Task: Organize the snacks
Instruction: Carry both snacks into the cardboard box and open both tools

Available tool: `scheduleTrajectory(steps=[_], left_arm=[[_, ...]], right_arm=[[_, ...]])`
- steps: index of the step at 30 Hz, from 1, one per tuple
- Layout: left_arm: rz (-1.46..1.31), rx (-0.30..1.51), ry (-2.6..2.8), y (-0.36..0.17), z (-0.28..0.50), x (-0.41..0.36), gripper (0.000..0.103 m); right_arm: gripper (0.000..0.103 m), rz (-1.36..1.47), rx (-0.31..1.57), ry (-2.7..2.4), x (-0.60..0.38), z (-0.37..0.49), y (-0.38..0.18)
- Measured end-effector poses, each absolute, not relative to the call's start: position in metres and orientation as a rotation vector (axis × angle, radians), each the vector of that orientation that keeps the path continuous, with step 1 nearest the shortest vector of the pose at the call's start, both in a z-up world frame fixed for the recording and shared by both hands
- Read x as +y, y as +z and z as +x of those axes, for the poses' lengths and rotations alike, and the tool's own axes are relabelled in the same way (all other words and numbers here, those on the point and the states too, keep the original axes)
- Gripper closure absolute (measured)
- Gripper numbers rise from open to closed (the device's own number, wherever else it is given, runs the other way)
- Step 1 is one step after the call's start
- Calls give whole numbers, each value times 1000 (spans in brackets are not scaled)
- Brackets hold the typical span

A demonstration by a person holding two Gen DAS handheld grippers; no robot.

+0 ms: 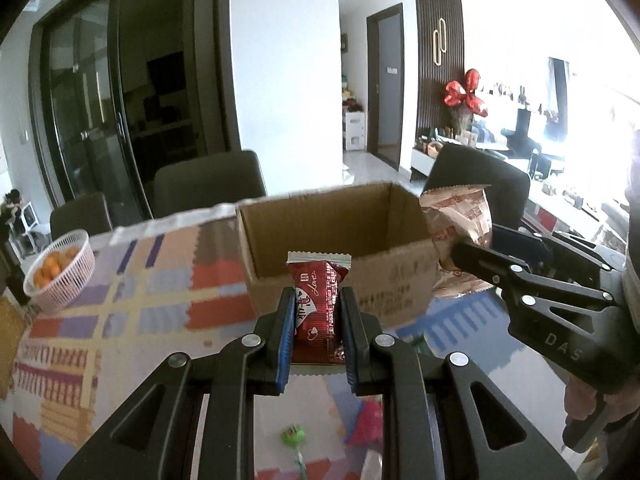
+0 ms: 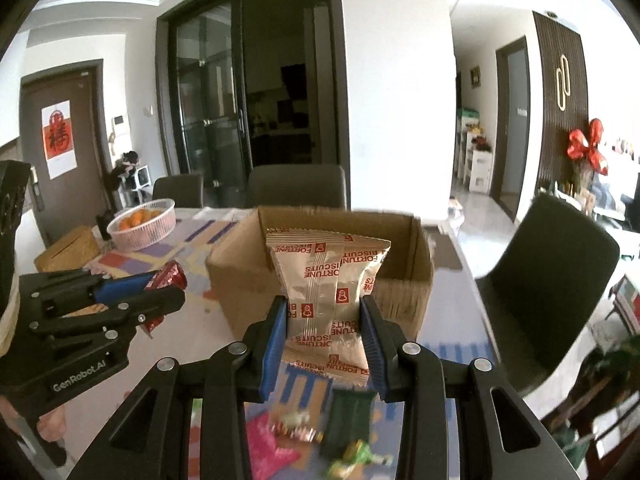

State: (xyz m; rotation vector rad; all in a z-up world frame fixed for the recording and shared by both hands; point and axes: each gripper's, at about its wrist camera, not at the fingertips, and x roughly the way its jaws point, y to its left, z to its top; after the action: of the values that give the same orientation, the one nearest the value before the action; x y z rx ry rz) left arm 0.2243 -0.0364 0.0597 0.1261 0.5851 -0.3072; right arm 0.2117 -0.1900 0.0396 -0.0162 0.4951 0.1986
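My left gripper (image 1: 316,300) is shut on a dark red snack packet (image 1: 318,312), held upright above the table in front of the open cardboard box (image 1: 332,216). My right gripper (image 2: 325,312) is shut on a tan Fortune Biscuits bag (image 2: 326,284), held just before the box (image 2: 236,276). In the left wrist view the right gripper (image 1: 454,258) holds the bag (image 1: 460,220) at the box's right corner. In the right wrist view the left gripper (image 2: 176,286) with the red packet (image 2: 170,276) is to the left of the box.
A pink basket of oranges (image 1: 60,272) stands at the table's far left, also in the right wrist view (image 2: 142,222), beside a wooden box (image 2: 68,248). Loose snacks lie below: a green lollipop (image 1: 294,438), a pink packet (image 2: 266,444), a green packet (image 2: 348,420). Dark chairs (image 2: 548,280) surround the table.
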Motion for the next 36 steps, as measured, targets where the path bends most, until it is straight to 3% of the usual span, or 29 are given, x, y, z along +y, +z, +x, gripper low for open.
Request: scheduleTrajectory(steps=[10,28,30,31,32,34,36], left_arm=[[143,574,-308,79,275,-41,81],[96,715,-336,53,353,-50,80],[109,714,-299,51,353,-50,70],[115,703,-285,52,349,-50,55],[120,684,-270,54,344,-49,44],[133,663,-251,56,335,-47,44],[153,651,-237,60,323,-46,44]], right_arm=[[66,11,523,198,-198,268,59],[66,4,627,192,-205,334,44],[65,-10,632,181,-204,336,41],[57,-27,640,166,-203,336,39],[43,-36,646,152,-204,337,39],[35,-28,635,132,-208,331,39],[35,-38,618,119,-209,323,41]])
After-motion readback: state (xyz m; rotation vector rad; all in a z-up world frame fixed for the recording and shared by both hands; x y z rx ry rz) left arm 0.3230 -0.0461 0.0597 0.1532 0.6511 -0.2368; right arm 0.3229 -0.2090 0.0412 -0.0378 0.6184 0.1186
